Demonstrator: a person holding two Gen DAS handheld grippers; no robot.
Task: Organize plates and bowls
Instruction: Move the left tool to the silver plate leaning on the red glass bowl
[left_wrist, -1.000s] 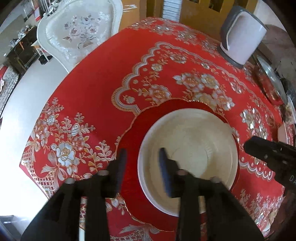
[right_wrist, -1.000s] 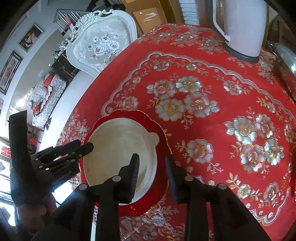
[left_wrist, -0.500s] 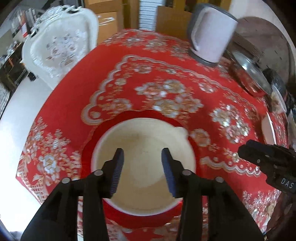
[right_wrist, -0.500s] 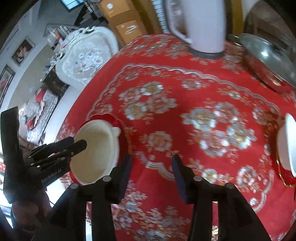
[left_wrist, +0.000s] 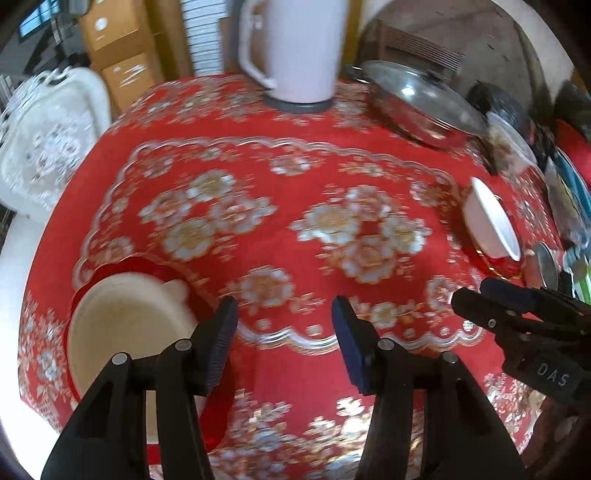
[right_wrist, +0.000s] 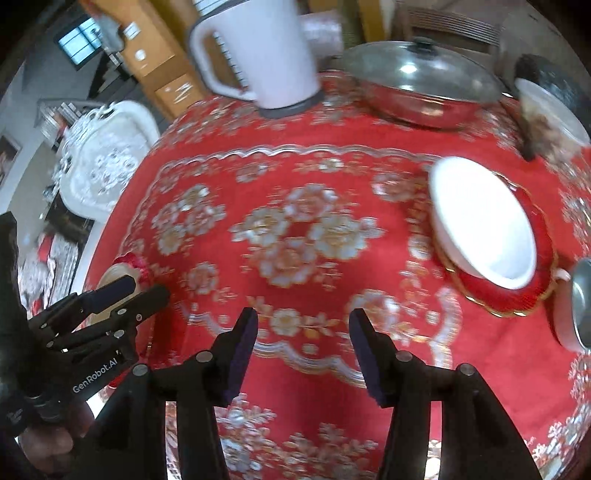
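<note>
- Both of mine are gaping and empty: left hand-held gripper (left_wrist: 282, 332) and right hand-held gripper (right_wrist: 303, 347) hover over the red desk (right_wrist: 295, 177)
- Cream bowl (left_wrist: 125, 328) sits on a red plate at the near-left edge; a careless nudge could tip it off
- White bowl (right_wrist: 480, 221) on its red plate (right_wrist: 517, 291) lies right; I might clip the steel pan (right_wrist: 421, 92) behind

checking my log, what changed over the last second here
Both views swung right, away from the cream bowl on its red plate, bringing the white bowl on a red gold-rimmed plate into view. Both the left hand-held gripper and the right hand-held gripper opened wider. Nothing grasped; dishes unmoved.
</note>
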